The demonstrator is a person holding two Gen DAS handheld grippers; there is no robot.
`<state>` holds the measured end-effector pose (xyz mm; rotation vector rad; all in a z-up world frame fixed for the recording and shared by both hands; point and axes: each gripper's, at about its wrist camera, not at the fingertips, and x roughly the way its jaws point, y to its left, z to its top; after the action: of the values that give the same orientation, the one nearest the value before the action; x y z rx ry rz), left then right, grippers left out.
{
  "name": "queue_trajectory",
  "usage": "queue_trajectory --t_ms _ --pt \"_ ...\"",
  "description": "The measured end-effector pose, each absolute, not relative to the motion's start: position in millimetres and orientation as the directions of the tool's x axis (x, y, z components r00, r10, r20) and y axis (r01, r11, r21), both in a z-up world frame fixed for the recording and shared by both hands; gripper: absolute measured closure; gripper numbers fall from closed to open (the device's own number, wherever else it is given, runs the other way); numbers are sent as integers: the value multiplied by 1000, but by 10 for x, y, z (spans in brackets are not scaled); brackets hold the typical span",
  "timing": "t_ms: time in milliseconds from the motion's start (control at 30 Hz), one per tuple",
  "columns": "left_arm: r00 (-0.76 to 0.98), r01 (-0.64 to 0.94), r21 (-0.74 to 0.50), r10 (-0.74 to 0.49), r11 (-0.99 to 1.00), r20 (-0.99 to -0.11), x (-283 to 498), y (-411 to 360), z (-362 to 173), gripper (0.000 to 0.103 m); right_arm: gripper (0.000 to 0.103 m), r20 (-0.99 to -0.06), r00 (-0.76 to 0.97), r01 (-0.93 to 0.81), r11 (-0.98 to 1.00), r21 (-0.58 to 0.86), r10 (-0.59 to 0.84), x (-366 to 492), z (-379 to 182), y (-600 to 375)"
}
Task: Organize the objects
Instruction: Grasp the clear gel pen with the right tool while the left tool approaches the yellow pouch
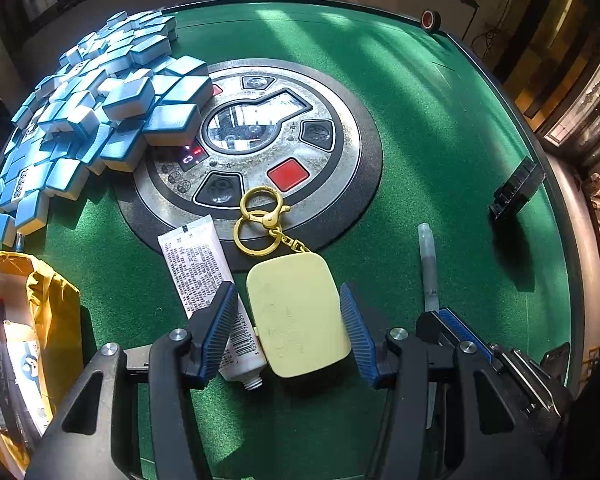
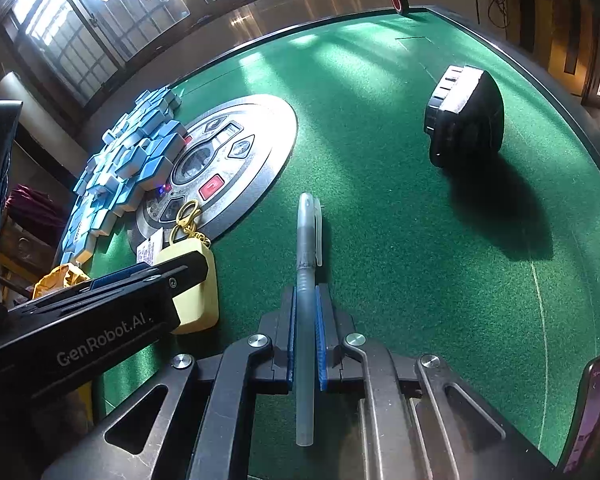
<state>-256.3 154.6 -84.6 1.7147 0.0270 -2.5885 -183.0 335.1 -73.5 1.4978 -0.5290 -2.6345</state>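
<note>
A pale yellow case point(image 1: 296, 316) with a gold key ring point(image 1: 260, 216) lies on the green felt. My left gripper point(image 1: 287, 292) stands open astride it, and a gap shows by the left pad. A white tube point(image 1: 198, 268) lies beside the case, partly under that left finger. In the right wrist view one left finger point(image 2: 188, 266) crosses above the case point(image 2: 196, 304). My right gripper point(image 2: 306, 294) is shut on a translucent grey pen point(image 2: 306, 240), which sticks out forward over the felt. The pen point(image 1: 427, 264) and right gripper point(image 1: 448, 316) also show right of the case.
A heap of blue mahjong tiles point(image 1: 100, 108) covers the left side and part of the round metal console point(image 1: 340, 128). A yellow bag point(image 1: 52, 300) stands open at the near left. A black block point(image 2: 464, 116) sits at the right, red tape point(image 2: 399, 0) at the far corner, and a phone point(image 2: 592, 412) at the near right.
</note>
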Motion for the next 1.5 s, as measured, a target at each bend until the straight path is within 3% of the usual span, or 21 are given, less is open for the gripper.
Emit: queue_trajectory --t_ms 133,267,367,500,567,633,1033,1433,1500 --pt "-415 18 32 -36 -999 -909 -2506 1611 -829 56 96 -818 -528 -112 -935 336 -230 -1837 -743 3361" --pt "-424 -4 30 -26 -1000 -905 -2284 1550 -767 87 96 -816 -533 -109 -939 327 -223 -1839 -741 3350" --pt "-440 -14 5 2 -1000 -898 -2125 1511 -747 93 96 -814 -535 -112 -936 335 -227 -1842 -744 3359" --pt "-425 17 -69 55 -997 -904 -2189 1471 -766 88 96 -811 -539 -108 -937 332 -225 -1841 -746 3356" --pt "-415 12 -97 83 -995 -906 -2219 1488 -759 63 96 -806 -542 -109 -931 348 -238 -1838 -753 3379" --pt "-435 4 -85 75 -996 -897 -2231 1532 -729 54 96 -802 -541 -113 -924 366 -252 -1841 -758 3405" --pt "-389 -12 -40 42 -999 -920 -2380 1622 -914 55 96 -800 -549 -167 -907 387 -240 -1836 -763 3537" --pt "-411 -82 59 -21 -995 -911 -1570 1644 -978 54 95 -813 -554 -134 -944 301 -181 -1841 -741 3395" --pt "-430 -75 74 -35 -994 -902 -1537 1658 -982 58 95 -815 -560 -119 -958 260 -152 -1831 -738 3345"
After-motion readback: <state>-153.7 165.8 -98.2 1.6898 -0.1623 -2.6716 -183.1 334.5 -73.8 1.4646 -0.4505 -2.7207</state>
